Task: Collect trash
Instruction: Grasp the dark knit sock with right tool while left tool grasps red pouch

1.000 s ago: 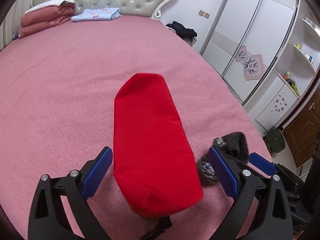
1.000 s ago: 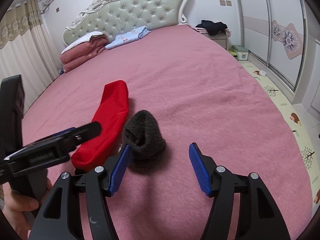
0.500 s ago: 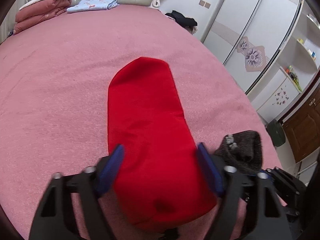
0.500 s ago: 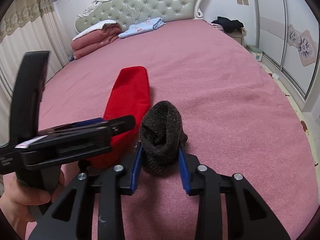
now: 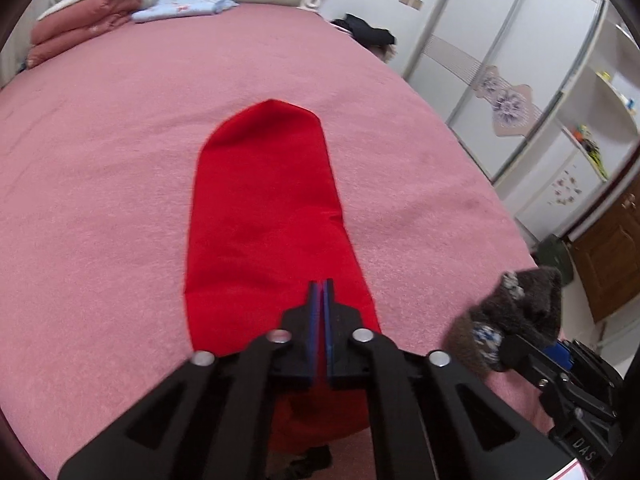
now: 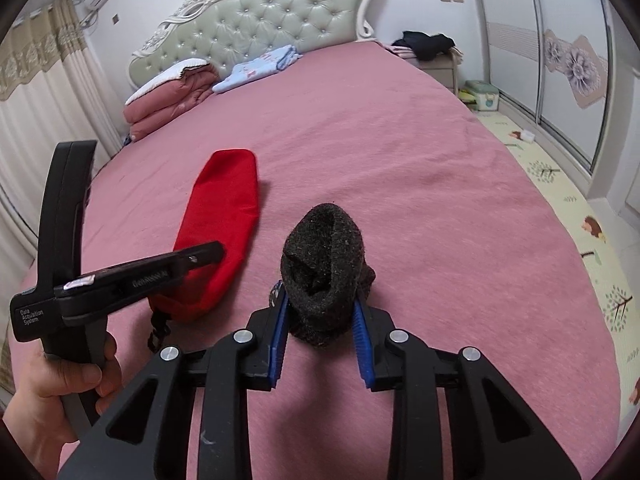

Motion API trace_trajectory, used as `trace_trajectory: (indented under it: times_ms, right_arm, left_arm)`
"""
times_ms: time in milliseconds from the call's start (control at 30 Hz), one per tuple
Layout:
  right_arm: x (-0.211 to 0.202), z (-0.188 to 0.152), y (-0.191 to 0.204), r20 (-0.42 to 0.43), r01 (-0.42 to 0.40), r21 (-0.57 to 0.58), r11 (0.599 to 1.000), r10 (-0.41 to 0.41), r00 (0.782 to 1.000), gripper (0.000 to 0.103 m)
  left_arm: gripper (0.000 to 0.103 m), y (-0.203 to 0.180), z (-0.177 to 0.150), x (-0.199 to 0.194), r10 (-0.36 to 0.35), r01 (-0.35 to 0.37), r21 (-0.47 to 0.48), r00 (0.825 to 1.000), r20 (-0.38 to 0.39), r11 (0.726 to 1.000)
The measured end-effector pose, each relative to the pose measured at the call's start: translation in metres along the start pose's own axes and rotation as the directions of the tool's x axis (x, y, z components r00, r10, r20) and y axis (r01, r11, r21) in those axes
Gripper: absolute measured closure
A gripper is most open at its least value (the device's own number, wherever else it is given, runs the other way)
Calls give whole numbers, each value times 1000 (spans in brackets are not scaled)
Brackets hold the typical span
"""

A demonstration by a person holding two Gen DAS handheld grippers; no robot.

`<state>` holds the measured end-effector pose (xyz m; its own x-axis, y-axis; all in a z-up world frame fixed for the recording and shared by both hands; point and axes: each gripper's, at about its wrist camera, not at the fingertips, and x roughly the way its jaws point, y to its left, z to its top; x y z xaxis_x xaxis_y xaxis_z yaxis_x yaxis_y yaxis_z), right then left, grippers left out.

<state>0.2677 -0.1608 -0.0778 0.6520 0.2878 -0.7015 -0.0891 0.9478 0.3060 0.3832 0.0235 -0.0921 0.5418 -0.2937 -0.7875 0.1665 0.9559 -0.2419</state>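
Right gripper point(image 6: 320, 320): I've clamped the dark wool sock point(image 6: 326, 276), bunched, ready to lift.
Left gripper point(image 5: 319, 312): I've pinched the red pouch point(image 5: 264, 216) at its near end, left of the sock.
Bed point(image 6: 400, 140): both items lie on it; folded quilt point(image 6: 168, 96) far beyond.

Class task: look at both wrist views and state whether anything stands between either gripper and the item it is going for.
Nothing visible does. The left gripper is shut on the red pouch, and the right gripper is shut on the dark sock.
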Motion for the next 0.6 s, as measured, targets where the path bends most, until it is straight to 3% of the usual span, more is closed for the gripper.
trace_trajectory:
  times_ms: [33, 67, 100, 200, 500, 567, 600]
  right_arm:
    - [-2, 0, -2, -1, 2, 1, 1000, -2, 1000, 75]
    - [-4, 0, -4, 2, 5, 3, 1000, -5, 1000, 75]
    - [-5, 0, -6, 4, 7, 7, 1000, -7, 1000, 75]
    - [-9, 1, -7, 8, -1, 21, 1000, 1, 1000, 75]
    - [-11, -2, 0, 7, -11, 8, 1000, 11, 1000, 75]
    - [-10, -2, 0, 3, -9, 6, 1000, 9, 1000, 75]
    - [-10, -2, -1, 2, -8, 7, 1000, 8, 1000, 75]
  left_arm:
    - [40, 0, 0, -4, 32, -32, -5, 999, 10, 999]
    - [24, 0, -1, -10, 62, -62, -13, 998, 27, 998]
    - [15, 1, -4, -21, 75, -74, -22, 995, 71, 997]
    - [15, 0, -8, -32, 73, -72, -17, 995, 68, 997]
    - [9, -22, -25, -21, 229, -232, 98, 973, 40, 968]
    - [12, -20, -24, -15, 238, -239, 95, 971, 28, 966]
    - [18, -17, -22, -12, 237, -238, 87, 971, 21, 967]
